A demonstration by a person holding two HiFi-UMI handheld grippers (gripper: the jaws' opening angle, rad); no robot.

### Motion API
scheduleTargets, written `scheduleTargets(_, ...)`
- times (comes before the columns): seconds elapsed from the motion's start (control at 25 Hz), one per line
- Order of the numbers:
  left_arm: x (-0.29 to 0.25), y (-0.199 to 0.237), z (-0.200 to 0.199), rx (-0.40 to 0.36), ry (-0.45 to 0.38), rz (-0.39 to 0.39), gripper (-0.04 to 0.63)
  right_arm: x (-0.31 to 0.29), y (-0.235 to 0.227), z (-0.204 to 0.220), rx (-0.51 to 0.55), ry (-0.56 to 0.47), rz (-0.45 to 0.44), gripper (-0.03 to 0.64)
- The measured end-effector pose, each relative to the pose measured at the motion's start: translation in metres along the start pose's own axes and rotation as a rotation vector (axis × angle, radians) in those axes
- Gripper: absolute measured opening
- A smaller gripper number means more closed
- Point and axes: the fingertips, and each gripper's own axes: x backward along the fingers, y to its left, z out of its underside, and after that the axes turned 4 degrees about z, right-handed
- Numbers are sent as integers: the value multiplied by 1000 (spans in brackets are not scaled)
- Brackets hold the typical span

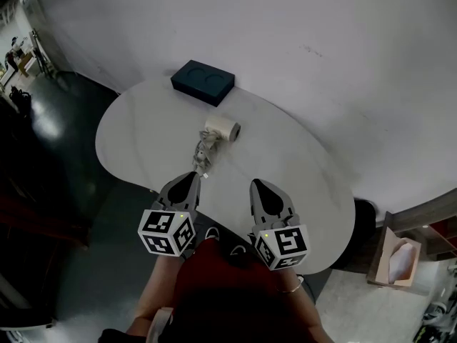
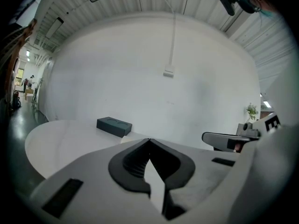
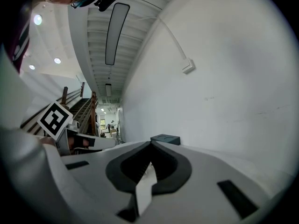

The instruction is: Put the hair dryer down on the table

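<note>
A cream hair dryer [image 1: 221, 128] lies on its side on the white table [image 1: 293, 170], with its cord [image 1: 202, 156] trailing toward me. My left gripper [image 1: 194, 174] is near the table's front edge, its tips close to the cord's end, jaws shut with nothing between them. My right gripper [image 1: 255, 184] hangs beside it, also shut and empty. In the left gripper view the jaws [image 2: 149, 140] meet at the tips, and a pale sliver of the hair dryer [image 2: 125, 138] peeks over them. In the right gripper view the jaws [image 3: 151, 143] are closed too.
A dark blue box [image 1: 203, 81] with two round hollows sits at the table's far edge, against the white wall; it also shows as the box [image 2: 114, 126] and the box [image 3: 165, 139]. A cardboard box [image 1: 396, 259] stands on the floor at right. Dark floor lies left of the table.
</note>
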Motion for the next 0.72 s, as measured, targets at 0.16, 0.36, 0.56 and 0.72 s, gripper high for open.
scheduleTargets(0.16,7,0,1,-3,-15,-4,23,3,1,1,17,0,-8,14)
scheduleTargets(0.36,10,-1,7,-9,-7,-1,22,7,-2,3,7,-10,0,14)
scheduleTargets(0.56,13,0,13,5,2,-10,23,10,-3,2,16,-21,-13,14)
scheduleTargets(0.72,11,0,14,14,-1,-8,23,12,-9,1,17,-33,-10,14)
